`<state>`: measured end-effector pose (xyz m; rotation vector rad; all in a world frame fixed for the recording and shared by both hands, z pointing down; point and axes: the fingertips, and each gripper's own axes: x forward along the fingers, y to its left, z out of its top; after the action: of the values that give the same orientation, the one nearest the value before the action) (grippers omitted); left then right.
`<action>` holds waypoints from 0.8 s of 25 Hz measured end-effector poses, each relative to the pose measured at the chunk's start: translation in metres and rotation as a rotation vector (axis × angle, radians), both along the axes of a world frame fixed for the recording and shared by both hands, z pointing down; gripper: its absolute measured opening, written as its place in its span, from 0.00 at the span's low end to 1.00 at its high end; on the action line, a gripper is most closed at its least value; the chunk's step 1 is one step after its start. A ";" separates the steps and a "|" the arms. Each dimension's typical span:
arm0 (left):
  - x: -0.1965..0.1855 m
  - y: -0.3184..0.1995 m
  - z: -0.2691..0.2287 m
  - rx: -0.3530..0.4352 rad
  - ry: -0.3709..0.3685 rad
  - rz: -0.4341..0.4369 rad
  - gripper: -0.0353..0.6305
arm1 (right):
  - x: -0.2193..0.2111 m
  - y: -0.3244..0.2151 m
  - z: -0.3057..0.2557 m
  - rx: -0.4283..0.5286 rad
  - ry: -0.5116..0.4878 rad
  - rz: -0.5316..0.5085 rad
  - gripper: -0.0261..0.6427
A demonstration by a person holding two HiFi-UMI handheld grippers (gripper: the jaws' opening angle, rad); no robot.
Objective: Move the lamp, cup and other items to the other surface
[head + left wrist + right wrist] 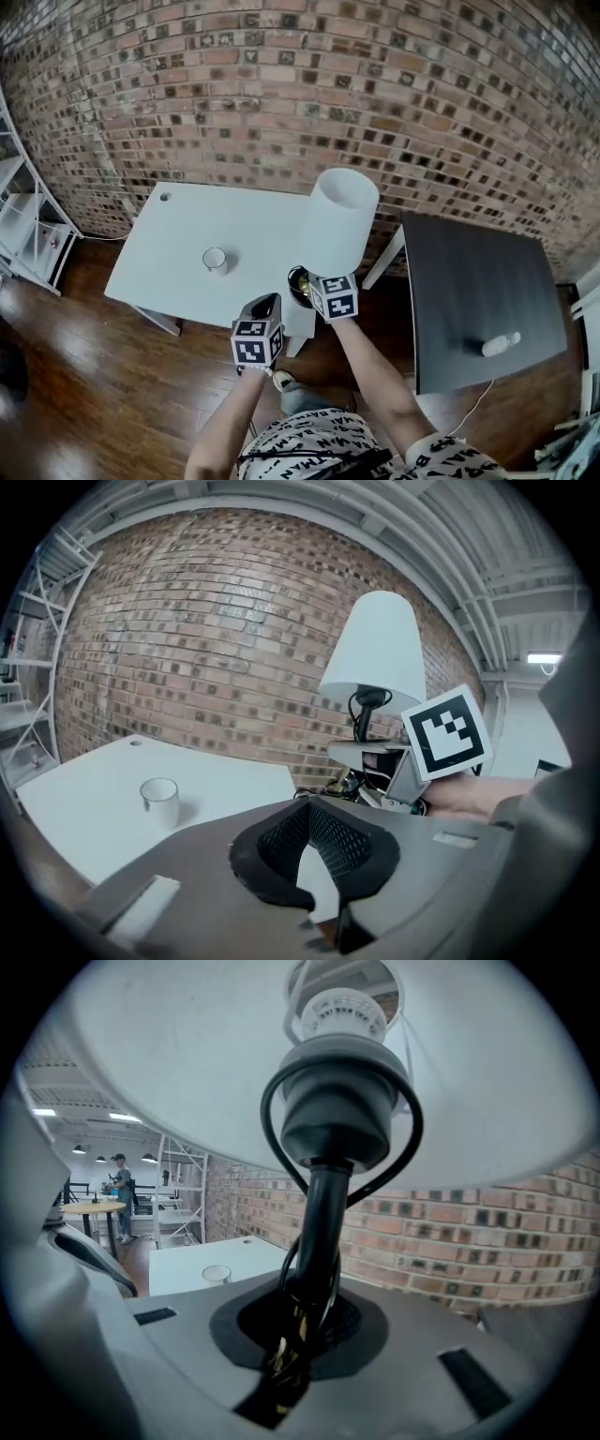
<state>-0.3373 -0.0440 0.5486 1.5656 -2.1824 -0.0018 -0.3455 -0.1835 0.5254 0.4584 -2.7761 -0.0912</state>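
Observation:
A lamp with a white shade (339,216) and a black stem (323,1213) is held upright by the white table's (178,234) near right corner. My right gripper (319,284) is shut on the low part of the stem, where a black cable loops round it (305,1312). The lamp (375,653) and right gripper (361,780) also show in the left gripper view. My left gripper (267,302) hovers just left of the lamp, shut, with nothing between its black pads (309,808). A small white cup (215,260) (159,802) (217,1274) stands upright on the white table.
A dark table (469,281) stands to the right, with a gap between the tables and a small white object (500,344) near its front. White shelving (23,225) is at far left. A brick wall runs behind. A person (120,1180) stands far off.

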 end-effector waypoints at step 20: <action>0.318 -0.151 0.016 -0.031 0.029 0.560 0.05 | 0.399 -0.117 -0.003 0.013 0.041 0.597 0.11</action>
<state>-0.0193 -0.1948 0.5645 2.0851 -1.6460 0.1796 0.0534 -0.3005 0.5227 1.2407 -2.4796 0.0222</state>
